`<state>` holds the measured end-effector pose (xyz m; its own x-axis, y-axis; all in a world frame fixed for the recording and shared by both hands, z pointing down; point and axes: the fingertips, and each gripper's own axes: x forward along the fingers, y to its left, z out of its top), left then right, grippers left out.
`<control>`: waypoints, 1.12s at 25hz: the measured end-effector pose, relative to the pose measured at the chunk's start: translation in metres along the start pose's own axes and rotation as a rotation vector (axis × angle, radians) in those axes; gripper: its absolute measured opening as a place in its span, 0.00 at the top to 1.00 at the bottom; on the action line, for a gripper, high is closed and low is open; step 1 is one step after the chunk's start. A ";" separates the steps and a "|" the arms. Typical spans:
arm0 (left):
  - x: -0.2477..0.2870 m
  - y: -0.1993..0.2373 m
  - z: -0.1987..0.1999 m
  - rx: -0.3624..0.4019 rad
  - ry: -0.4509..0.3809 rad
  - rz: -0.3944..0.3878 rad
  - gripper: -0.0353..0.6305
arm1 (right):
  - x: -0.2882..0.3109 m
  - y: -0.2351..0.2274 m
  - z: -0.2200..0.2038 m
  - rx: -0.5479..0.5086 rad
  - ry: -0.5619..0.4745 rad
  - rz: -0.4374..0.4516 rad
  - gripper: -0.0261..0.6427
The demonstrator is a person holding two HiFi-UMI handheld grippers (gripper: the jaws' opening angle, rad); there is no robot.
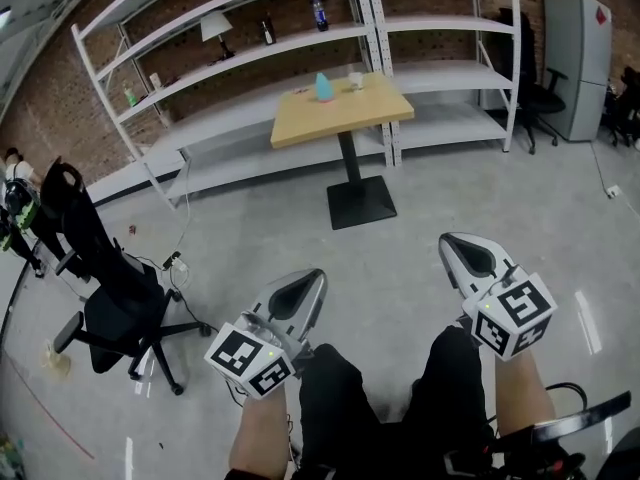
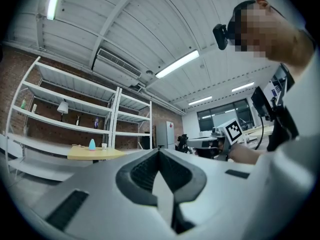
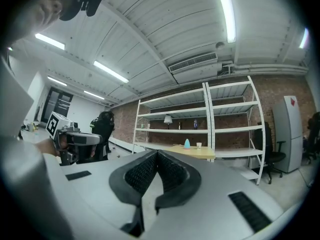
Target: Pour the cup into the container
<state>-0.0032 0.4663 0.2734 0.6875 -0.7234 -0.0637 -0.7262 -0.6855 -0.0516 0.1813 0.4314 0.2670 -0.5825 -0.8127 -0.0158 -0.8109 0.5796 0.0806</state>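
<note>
At the far left a black chair [image 1: 120,313] stands on the grey floor [image 1: 420,198]. My left gripper [image 1: 312,280] hangs low, just ahead of my knees [image 1: 330,378], its fingers [image 2: 140,171] pressed together with nothing between them (the left gripper view shows them meeting tip to tip). Well ahead, in front of the white shelves [image 1: 250,43], stands the table [image 1: 385,108]. Near its far edge sit the teal container [image 1: 324,88] and, a little to its right, the white cup [image 1: 356,80]. Both are upright and well apart from either gripper. My right gripper [image 1: 452,243] is held beside the left one, its fingers likewise closed flat against each other and empty. At the far right stands a grey cabinet [image 1: 578,58].
</note>
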 end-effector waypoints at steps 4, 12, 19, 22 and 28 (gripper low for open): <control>0.016 0.022 -0.011 -0.011 0.000 0.005 0.94 | 0.030 -0.012 -0.001 -0.017 0.003 0.015 0.96; 0.056 0.088 -0.034 -0.048 0.013 0.006 0.94 | 0.108 -0.032 -0.011 -0.020 0.012 0.035 0.96; 0.110 0.128 -0.038 -0.030 0.010 -0.042 0.94 | 0.160 -0.069 -0.014 -0.028 0.007 0.013 0.96; 0.139 0.152 -0.040 -0.031 0.017 -0.049 0.94 | 0.184 -0.093 -0.019 -0.013 0.009 -0.001 0.96; 0.205 0.206 -0.039 -0.020 0.024 -0.051 0.94 | 0.245 -0.148 -0.021 0.010 -0.008 -0.016 0.96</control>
<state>-0.0115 0.1743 0.2882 0.7240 -0.6888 -0.0378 -0.6898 -0.7232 -0.0347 0.1597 0.1448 0.2717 -0.5696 -0.8215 -0.0252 -0.8207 0.5669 0.0707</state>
